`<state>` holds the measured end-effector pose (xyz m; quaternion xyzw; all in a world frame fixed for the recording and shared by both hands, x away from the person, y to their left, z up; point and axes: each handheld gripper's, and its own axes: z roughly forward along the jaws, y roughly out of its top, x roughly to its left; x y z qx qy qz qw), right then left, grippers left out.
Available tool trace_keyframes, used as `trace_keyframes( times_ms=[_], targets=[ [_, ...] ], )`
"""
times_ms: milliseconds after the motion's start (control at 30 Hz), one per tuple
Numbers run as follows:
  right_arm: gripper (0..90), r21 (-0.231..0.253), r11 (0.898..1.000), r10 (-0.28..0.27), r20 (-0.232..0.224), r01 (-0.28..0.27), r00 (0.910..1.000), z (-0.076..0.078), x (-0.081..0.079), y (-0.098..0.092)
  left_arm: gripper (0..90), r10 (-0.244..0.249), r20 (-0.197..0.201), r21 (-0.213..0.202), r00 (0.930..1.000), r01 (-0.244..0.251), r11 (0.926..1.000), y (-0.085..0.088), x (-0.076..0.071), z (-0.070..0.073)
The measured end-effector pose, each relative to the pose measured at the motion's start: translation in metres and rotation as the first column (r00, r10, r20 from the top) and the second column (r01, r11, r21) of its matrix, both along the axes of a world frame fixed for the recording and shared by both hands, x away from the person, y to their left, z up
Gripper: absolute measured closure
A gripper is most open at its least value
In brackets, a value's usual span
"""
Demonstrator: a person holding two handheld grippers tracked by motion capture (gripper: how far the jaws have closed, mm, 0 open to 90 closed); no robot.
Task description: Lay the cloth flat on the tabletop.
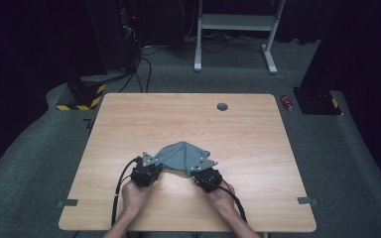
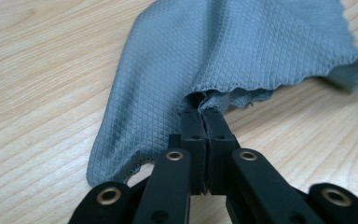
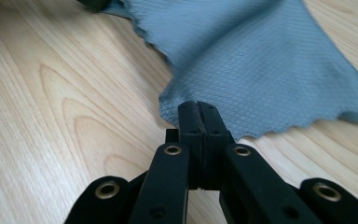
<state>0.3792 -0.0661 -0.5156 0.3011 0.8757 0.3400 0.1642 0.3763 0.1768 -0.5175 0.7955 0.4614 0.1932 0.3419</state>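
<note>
At the near edge of the pale wooden table (image 1: 129, 124), the person's two hands come in from below, each holding a black two-jaw tool. The left gripper (image 1: 147, 171) sits just left of the table's middle, and the left gripper view shows its jaws pressed together on a bunched edge of the grey diamond-weave cloth (image 2: 242, 51), the fabric disappearing between the tips. The right gripper (image 1: 204, 174) is near it on the other side; in the right gripper view its jaws are likewise pinched on a corner of the same cloth (image 3: 261, 70), with the scalloped hem trailing off to one side.

Between the two tools the cloth (image 1: 181, 154) humps up in a low peak, lifted at both held corners, while its far part rests on the table top.

Farther out, a small round grey grommet (image 1: 222, 106) is set in the table near its far edge. Beyond the table, on the dark carpeted floor, stand a white metal frame (image 1: 235, 25), a black-and-yellow striped block (image 1: 87, 94) and a small red can (image 1: 287, 102).
</note>
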Motion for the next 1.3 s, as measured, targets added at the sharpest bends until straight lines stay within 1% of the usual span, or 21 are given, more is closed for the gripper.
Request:
trace_keyframes(
  times_ms=[33,67,133,167,200,300,400,500,600,667,700,867,900,933,1033,1067,1100,1167,1200,1233,1300],
  targets=[
    [90.0,0.014,1.000,-0.010,0.002,0.010,0.9999,0.002,-0.001,-0.006,88.7,0.002,0.005,0.007,1.0000,-0.002,1.0000,0.001,0.001,0.000],
    [90.0,0.020,1.000,-0.015,0.004,0.015,0.9999,0.003,-0.002,-0.010,88.7,0.008,-0.002,-0.001,1.0000,-0.008,1.0000,0.002,0.001,0.000],
    [90.0,0.034,0.999,-0.033,0.012,0.033,0.9994,0.007,-0.005,-0.022,88.8,0.015,0.001,0.003,0.9999,-0.015,0.9999,0.005,0.002,0.000],
    [90.0,0.037,0.999,-0.039,0.020,0.038,0.9990,0.008,-0.007,-0.028,88.8,0.017,-0.001,0.003,0.9998,-0.017,0.9998,0.006,0.002,0.000],
    [90.0,0.040,0.998,-0.046,0.021,0.045,0.9987,0.009,-0.009,-0.033,88.8,0.018,0.006,0.017,0.9998,-0.018,0.9997,0.007,0.003,0.000],
    [90.0,0.042,0.996,-0.075,0.037,0.074,0.9965,0.013,-0.015,-0.051,89.0,0.038,0.012,0.017,0.9992,-0.039,0.9991,0.009,0.004,-0.001],
    [90.0,0.052,0.993,-0.111,0.041,0.109,0.9930,0.015,-0.019,-0.069,89.1,0.057,0.019,0.024,0.9982,-0.057,0.9981,0.011,0.005,-0.001],
    [90.0,0.049,0.988,-0.149,0.048,0.147,0.9877,0.014,-0.022,-0.087,89.2,0.066,0.026,0.041,0.9975,-0.067,0.9969,0.015,0.007,-0.001],
    [90.0,0.048,0.980,-0.195,0.035,0.193,0.9802,0.010,-0.022,-0.105,89.2,0.086,0.025,0.057,0.9960,-0.087,0.9946,0.020,0.012,0.000],
    [90.0,0.059,0.972,-0.229,0.018,0.228,0.9733,0.007,-0.022,-0.115,89.2,0.105,0.026,0.050,0.9941,-0.107,0.9930,0.024,0.016,0.002],
    [90.0,0.062,0.970,-0.237,0.012,0.236,0.9715,0.006,-0.022,-0.119,89.2,0.107,0.025,0.050,0.9939,-0.109,0.9928,0.025,0.018,0.002],
    [89.3,0.056,0.969,-0.241,0.000,0.241,0.9705,0.001,-0.021,-0.121,88.8,0.120,0.028,0.027,0.9924,-0.121,0.9923,0.027,0.020,0.001],
    [88.9,0.061,0.968,-0.243,-0.011,0.243,0.9700,0.001,-0.021,-0.121,88.5,0.121,0.028,0.020,0.9923,-0.121,0.9924,0.027,0.020,0.002],
    [88.1,0.069,0.970,-0.235,-0.012,0.235,0.9719,0.001,-0.021,-0.120,87.6,0.124,0.035,0.006,0.9917,-0.124,0.9922,0.028,0.019,0.003],
    [81.7,0.106,0.968,-0.227,-0.011,0.227,0.9738,0.006,-0.020,-0.119,80.9,0.134,0.035,-0.032,0.9903,-0.133,0.9905,0.031,0.018,0.006],
    [80.0,0.130,0.967,-0.220,-0.010,0.220,0.9754,0.012,-0.017,-0.116,75.5,0.135,0.029,-0.041,0.9904,-0.134,0.9901,0.032,0.017,0.008],
    [80.0,0.130,0.967,-0.220,-0.010,0.220,0.9754,0.012,-0.017,-0.116,75.5,0.134,0.030,-0.047,0.9905,-0.133,0.9900,0.033,0.016,0.009],
    [78.7,0.140,0.967,-0.212,-0.011,0.212,0.9772,0.016,-0.014,-0.110,71.0,0.136,0.034,-0.065,0.9902,-0.134,0.9889,0.033,0.012,0.012],
    [76.6,0.134,0.972,-0.194,-0.004,0.193,0.9810,0.018,-0.008,-0.103,67.8,0.132,0.043,-0.086,0.9903,-0.128,0.9880,0.034,0.008,0.015],
    [76.6,0.134,0.972,-0.194,-0.004,0.193,0.9810,0.018,-0.008,-0.103,66.1,0.132,0.043,-0.086,0.9903,-0.128,0.9880,0.034,0.008,0.015],
    [74.5,0.129,0.975,-0.179,-0.006,0.179,0.9838,0.019,-0.003,-0.095,64.4,0.127,0.039,-0.107,0.9911,-0.122,0.9867,0.034,0.005,0.018]
  ],
)
